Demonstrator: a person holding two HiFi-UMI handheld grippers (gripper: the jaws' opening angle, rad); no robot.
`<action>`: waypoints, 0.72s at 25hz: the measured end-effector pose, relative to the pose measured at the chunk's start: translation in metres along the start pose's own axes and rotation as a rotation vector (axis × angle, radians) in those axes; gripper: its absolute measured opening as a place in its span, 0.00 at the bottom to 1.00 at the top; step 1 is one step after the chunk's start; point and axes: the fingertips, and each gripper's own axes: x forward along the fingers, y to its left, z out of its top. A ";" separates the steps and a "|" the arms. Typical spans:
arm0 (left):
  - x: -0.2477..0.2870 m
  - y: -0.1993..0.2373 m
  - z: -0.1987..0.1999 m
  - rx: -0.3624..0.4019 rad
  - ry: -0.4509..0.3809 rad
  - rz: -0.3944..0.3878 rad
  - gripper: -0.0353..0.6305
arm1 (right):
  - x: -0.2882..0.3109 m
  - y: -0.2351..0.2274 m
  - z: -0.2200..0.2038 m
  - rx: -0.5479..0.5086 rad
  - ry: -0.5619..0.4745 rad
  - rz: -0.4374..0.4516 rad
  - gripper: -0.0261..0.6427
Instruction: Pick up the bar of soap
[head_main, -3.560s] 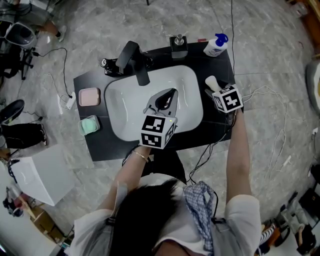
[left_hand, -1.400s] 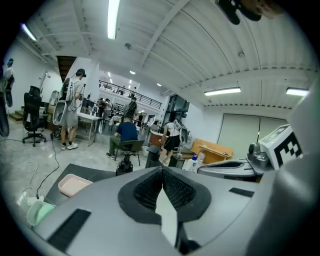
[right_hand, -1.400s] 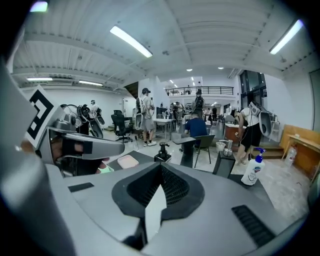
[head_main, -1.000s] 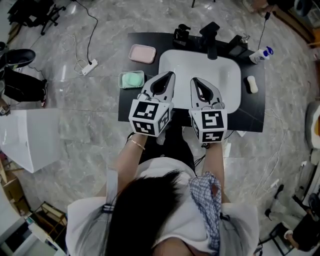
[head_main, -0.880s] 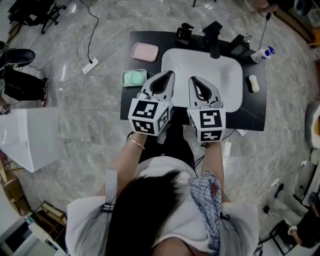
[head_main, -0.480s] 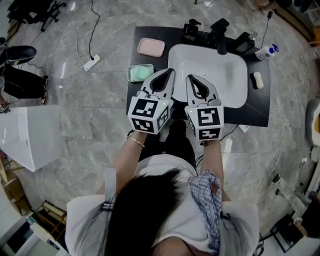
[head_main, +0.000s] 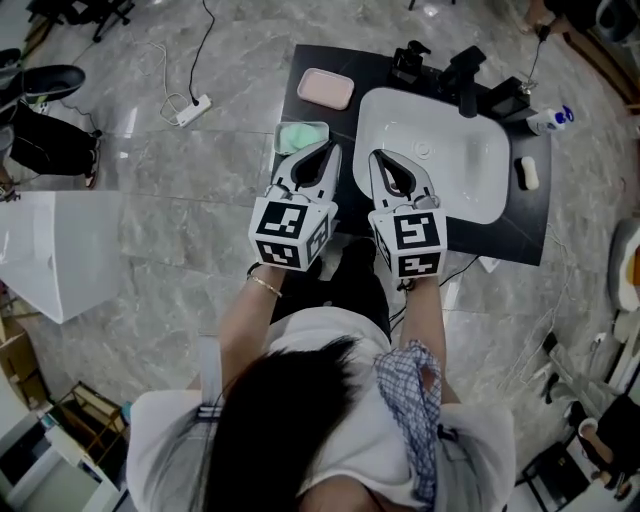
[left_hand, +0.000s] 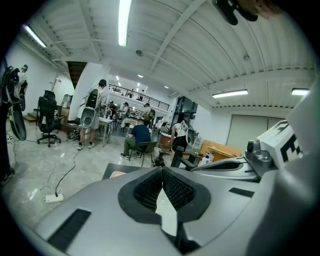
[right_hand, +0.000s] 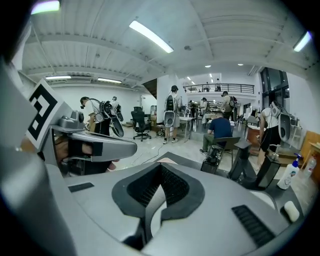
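Observation:
The cream bar of soap (head_main: 529, 172) lies on the black table (head_main: 500, 235), to the right of the white sink (head_main: 440, 155); it also shows low at the right edge of the right gripper view (right_hand: 291, 211). My left gripper (head_main: 328, 150) is shut and empty, its tip by the near edge of the green dish (head_main: 300, 135). Beside it, my right gripper (head_main: 377, 158) is shut and empty over the sink's near left rim, far left of the soap. In each gripper view the ribbed pads meet at the tip: left gripper (left_hand: 162, 171), right gripper (right_hand: 161, 167).
A pink dish (head_main: 325, 88) sits at the table's far left corner. A black faucet (head_main: 465, 70), a dispenser (head_main: 510, 100) and a white bottle with a blue cap (head_main: 550, 120) line the far edge. Cables and a power strip (head_main: 190, 105) lie on the grey floor. People stand and sit in the background.
Both grippers, side by side and shut, have drifted left along the table's near edge, from over the sink towards the green dish. The soap has not moved.

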 end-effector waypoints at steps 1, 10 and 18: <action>-0.004 0.011 -0.002 -0.009 0.004 0.024 0.07 | 0.005 0.005 0.002 -0.006 0.001 0.010 0.06; -0.051 0.093 -0.003 -0.055 -0.013 0.204 0.07 | 0.057 0.055 0.012 -0.081 0.035 0.144 0.06; -0.074 0.134 -0.015 -0.087 0.009 0.272 0.07 | 0.101 0.083 -0.006 -0.153 0.144 0.213 0.06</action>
